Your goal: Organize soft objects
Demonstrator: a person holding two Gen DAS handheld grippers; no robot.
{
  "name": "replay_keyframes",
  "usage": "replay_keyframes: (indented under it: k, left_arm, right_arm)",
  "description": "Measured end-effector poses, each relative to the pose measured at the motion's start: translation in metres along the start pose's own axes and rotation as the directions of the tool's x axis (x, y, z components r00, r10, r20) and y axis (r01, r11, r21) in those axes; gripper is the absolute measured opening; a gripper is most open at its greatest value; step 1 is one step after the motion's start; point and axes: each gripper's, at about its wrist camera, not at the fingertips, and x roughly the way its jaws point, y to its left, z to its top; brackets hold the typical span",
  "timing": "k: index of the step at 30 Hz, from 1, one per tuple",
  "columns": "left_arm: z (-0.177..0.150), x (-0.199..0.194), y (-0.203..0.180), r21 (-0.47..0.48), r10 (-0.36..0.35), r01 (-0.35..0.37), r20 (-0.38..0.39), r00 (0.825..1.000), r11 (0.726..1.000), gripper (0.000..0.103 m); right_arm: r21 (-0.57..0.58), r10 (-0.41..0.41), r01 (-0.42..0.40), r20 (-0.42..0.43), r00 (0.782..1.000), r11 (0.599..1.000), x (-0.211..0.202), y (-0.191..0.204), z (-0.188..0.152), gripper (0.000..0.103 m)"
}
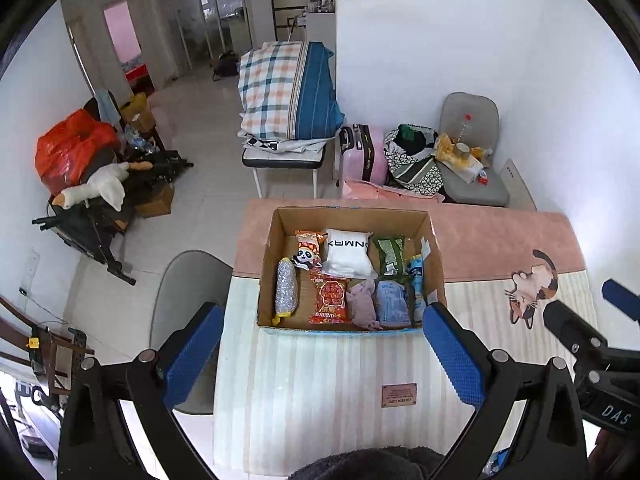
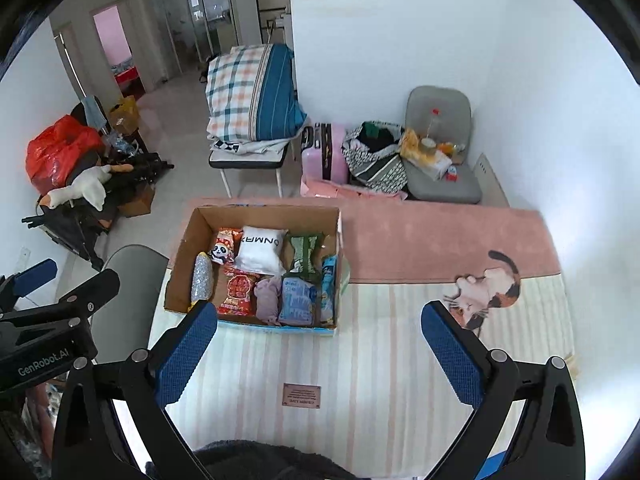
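An open cardboard box stands on a table covered by a striped mat with a cat picture. Inside lie several soft items: a white pillow pack, a red wipes pack, a silver roll, a lilac cloth, a blue pack and a green pack. My left gripper is open and empty, above the mat in front of the box. My right gripper is open and empty, to the box's right front.
A grey chair stands left of the table. Beyond the table are a bench with folded bedding, a pink suitcase, a grey seat with bags, and clutter with a red bag at the left wall.
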Motion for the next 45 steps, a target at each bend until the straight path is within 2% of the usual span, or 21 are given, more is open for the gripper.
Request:
replay_keyframes:
  k: [10, 45]
  left_arm:
    - [-0.002, -0.021, 0.003, -0.015, 0.001, 0.0, 0.044, 0.999, 1.0, 0.102]
    - [0.001, -0.03, 0.005, -0.012, -0.001, 0.002, 0.051, 0.999, 1.0, 0.102]
  right_arm:
    - [0.006, -0.009, 0.008, 0.04, 0.999, 1.0, -0.028, -0.005, 0.001, 0.103]
    - [0.006, -0.033, 0.033, 0.054, 0.998, 0.999, -0.037, -0.008, 0.006, 0.103]
